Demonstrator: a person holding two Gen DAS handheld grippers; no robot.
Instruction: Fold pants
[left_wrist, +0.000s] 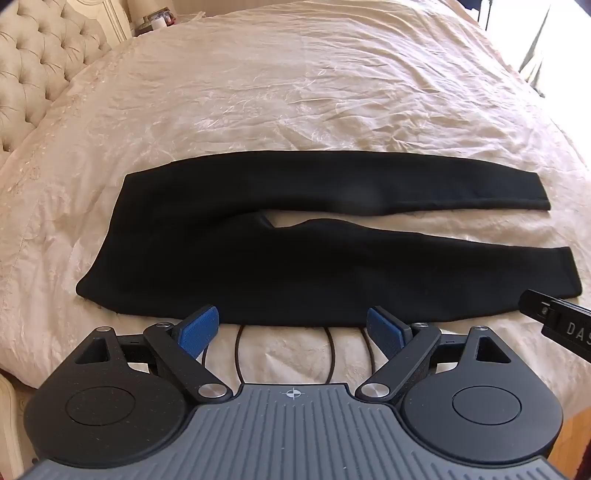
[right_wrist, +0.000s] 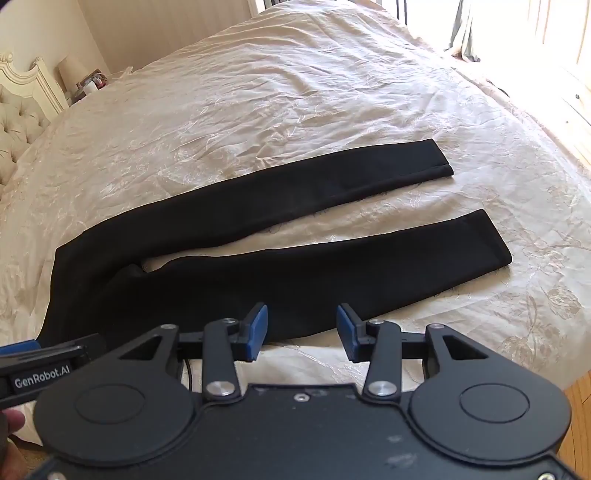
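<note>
Black pants (left_wrist: 258, 258) lie flat on the bed, waistband to the left, both legs spread apart and reaching right. They also show in the right wrist view (right_wrist: 295, 266). My left gripper (left_wrist: 291, 326) is open and empty, just in front of the near edge of the near leg. My right gripper (right_wrist: 301, 330) is open and empty, over the near edge of the near leg further right. The right gripper's body shows at the right edge of the left wrist view (left_wrist: 561, 321); the left gripper's body shows at the left edge of the right wrist view (right_wrist: 40, 365).
A cream bedspread (left_wrist: 295, 92) covers the bed. A tufted headboard (left_wrist: 33, 66) stands at the left, with a nightstand and small items (left_wrist: 157, 20) behind it. A window and curtain (right_wrist: 517, 29) are at the far right. Wooden floor (right_wrist: 580, 406) shows beside the bed.
</note>
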